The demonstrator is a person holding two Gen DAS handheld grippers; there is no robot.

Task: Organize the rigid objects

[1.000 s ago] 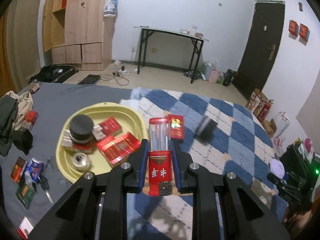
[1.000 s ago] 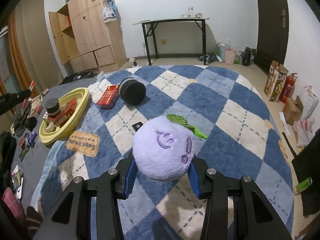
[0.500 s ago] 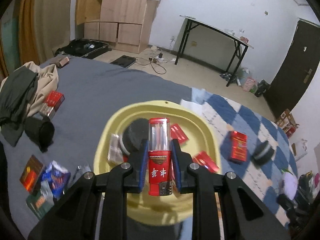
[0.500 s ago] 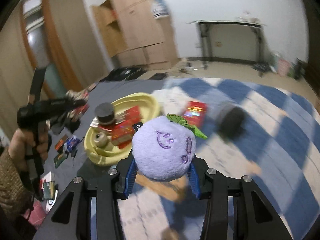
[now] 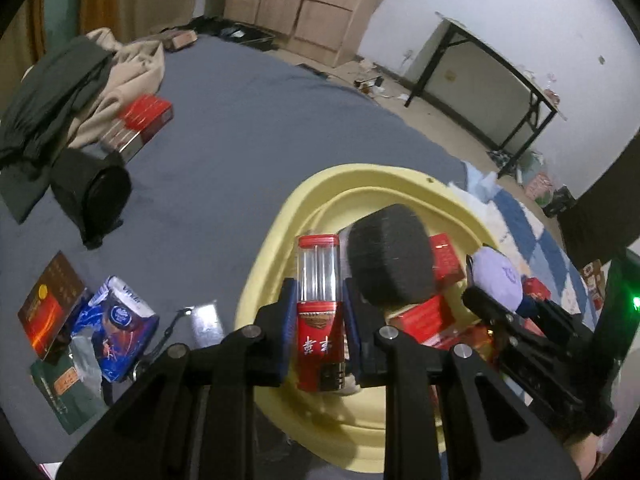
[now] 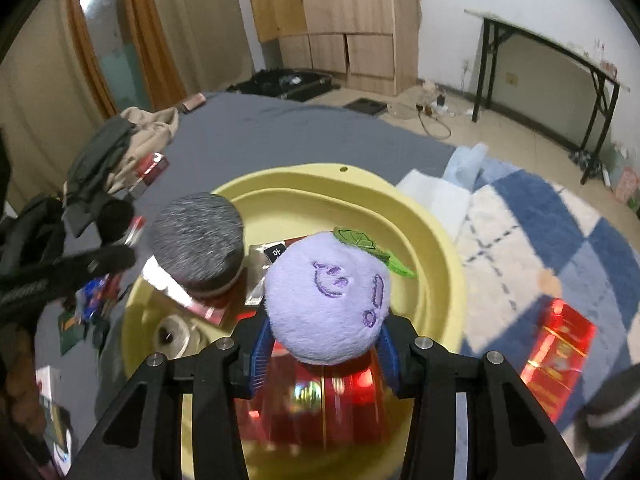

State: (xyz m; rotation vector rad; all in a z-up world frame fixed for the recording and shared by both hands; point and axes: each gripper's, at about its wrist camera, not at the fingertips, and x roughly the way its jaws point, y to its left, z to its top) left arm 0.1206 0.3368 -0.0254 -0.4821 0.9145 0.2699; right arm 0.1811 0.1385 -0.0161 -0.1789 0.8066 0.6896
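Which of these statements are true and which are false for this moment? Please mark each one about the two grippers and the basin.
1. The left gripper holds a red tube. True.
2. The right gripper is empty. False: its jaws grip a purple plush ball.
3. The yellow basin holds nothing. False: it holds red boxes and a dark round tin.
4. Both grippers are above the basin. True.

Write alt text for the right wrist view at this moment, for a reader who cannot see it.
The right gripper, its jaws shut on a round purple plush toy with a green leaf, hangs above a yellow plastic basin on a grey bedsheet. The basin holds a dark grey round tin, red boxes and a tape roll.
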